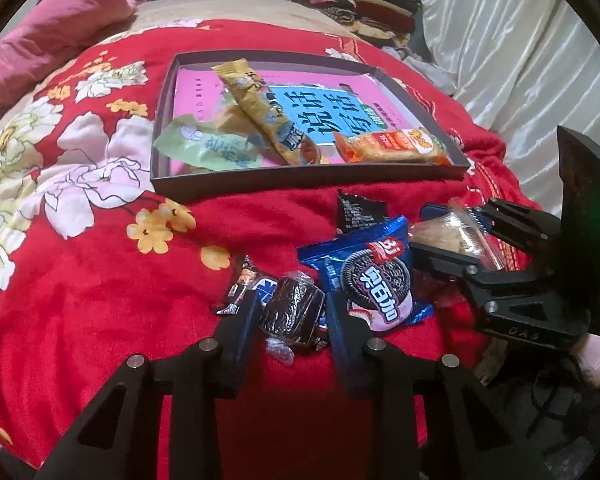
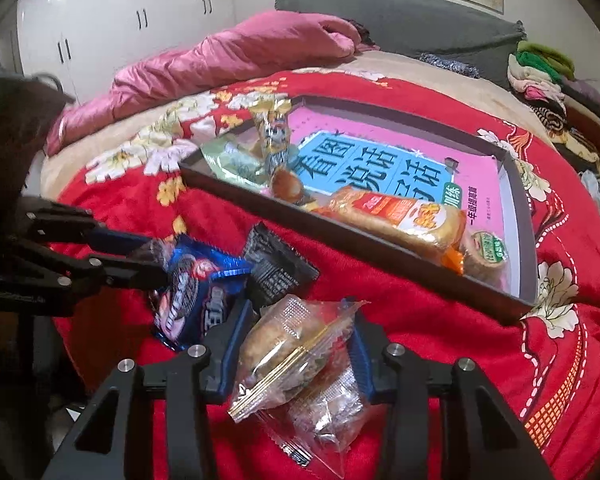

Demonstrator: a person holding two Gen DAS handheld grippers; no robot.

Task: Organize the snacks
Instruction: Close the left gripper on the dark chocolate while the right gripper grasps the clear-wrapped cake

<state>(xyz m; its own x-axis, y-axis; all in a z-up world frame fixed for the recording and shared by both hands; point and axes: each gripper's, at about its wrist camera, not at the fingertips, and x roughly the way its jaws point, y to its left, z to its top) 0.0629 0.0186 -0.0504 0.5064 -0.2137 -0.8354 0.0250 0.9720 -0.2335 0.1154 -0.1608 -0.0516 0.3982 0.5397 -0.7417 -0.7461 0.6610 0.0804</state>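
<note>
A dark shallow tray (image 1: 260,184) (image 2: 380,248) on the red floral blanket holds a pink book and several snacks: a yellow stick pack (image 1: 260,108), a green packet (image 1: 204,144) and an orange bread pack (image 1: 396,146) (image 2: 392,216). My left gripper (image 1: 292,316) is shut on a dark chocolate cake in clear wrap (image 1: 292,312). A blue Oreo pack (image 1: 376,280) (image 2: 196,300) and a black packet (image 1: 358,210) (image 2: 278,270) lie beside it. My right gripper (image 2: 296,340) (image 1: 440,236) is shut on a clear-wrapped pastry (image 2: 284,352).
A pink quilt (image 1: 48,48) (image 2: 220,60) lies at the bed's far side. Folded clothes (image 1: 364,4) (image 2: 548,72) are stacked at the head. White curtain (image 1: 520,60) is on the right; white cabinets (image 2: 120,12) stand behind.
</note>
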